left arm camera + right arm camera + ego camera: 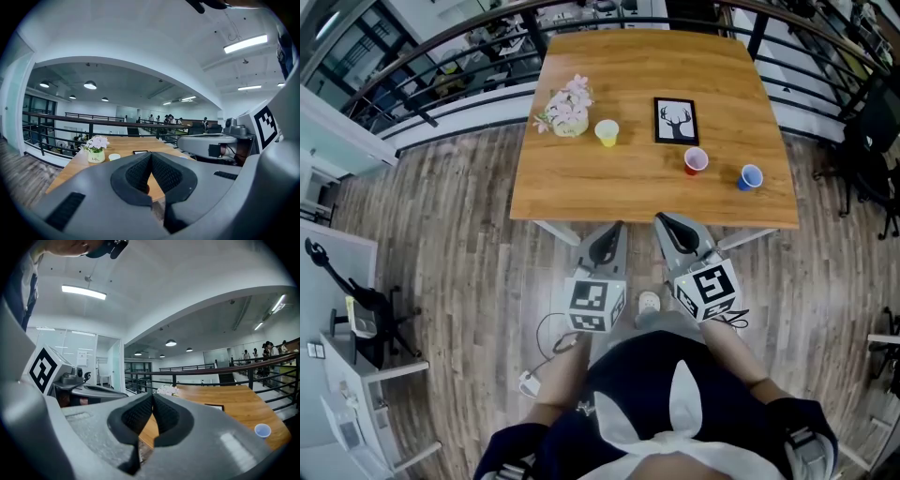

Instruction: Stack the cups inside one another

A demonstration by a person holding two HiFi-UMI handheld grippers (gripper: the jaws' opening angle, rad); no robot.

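Three small cups stand apart on the wooden table (581, 187): a yellow cup (607, 132) near the flowers, a red cup (696, 161) right of centre and a blue cup (750, 176) near the right edge. The blue cup (262, 430) also shows in the right gripper view, and the yellow cup (114, 157) in the left gripper view. My left gripper (617, 225) and right gripper (659, 219) hang side by side just short of the table's near edge. Both are shut with nothing between their jaws (151, 164) (153, 405).
A pot of pink flowers (566, 108) and a framed deer picture (676, 121) stand at the back of the table. A dark railing (441, 47) runs behind it. A black chair (872, 141) is at the right, and a white desk (356, 375) at the lower left.
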